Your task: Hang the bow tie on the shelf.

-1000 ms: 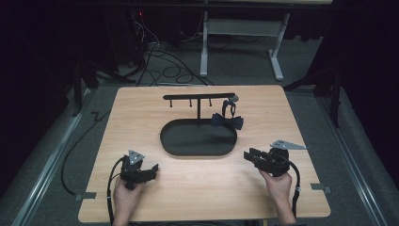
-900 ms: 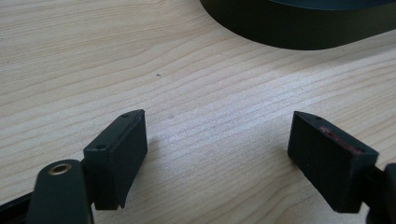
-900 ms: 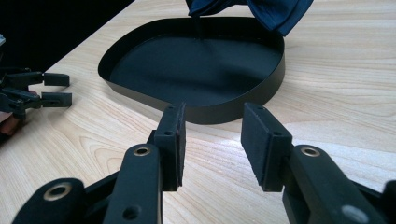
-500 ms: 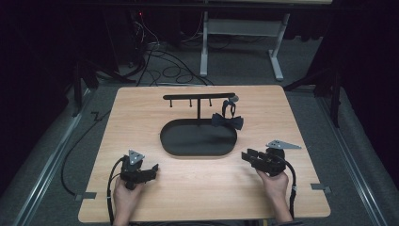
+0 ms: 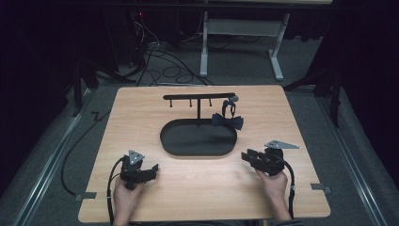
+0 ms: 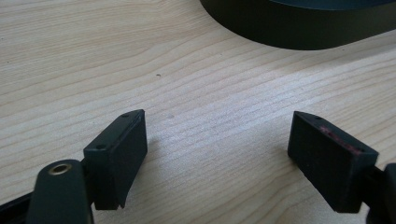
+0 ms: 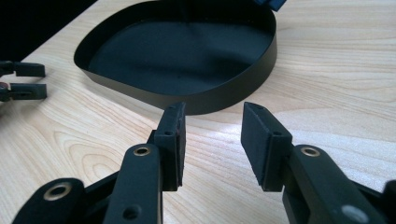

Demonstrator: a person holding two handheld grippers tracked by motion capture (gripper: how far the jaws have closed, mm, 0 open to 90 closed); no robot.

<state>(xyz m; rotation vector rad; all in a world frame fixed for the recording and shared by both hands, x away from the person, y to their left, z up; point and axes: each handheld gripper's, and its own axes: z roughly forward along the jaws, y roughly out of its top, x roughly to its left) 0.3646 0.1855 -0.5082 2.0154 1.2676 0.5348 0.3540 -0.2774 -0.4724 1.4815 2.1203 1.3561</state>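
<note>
- While both grippers rest empty near the table's (image 5: 141, 113) front edge, the right gripper (image 5: 248, 156), jaws half spread, points at the oval tray (image 5: 197, 151).
- Left gripper (image 5: 151, 168) gapes wide.
- Bow tie (image 5: 227, 121) hangs from the rack (image 5: 198, 96); a slow, level approach suits best.

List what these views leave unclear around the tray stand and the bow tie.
- Bow tie, high view: too small to tell how it hangs from the rack.
- Bow tie, right gripper view: cut off by the top edge.
- Tray, left gripper view: inside cut off by the top edge.
</note>
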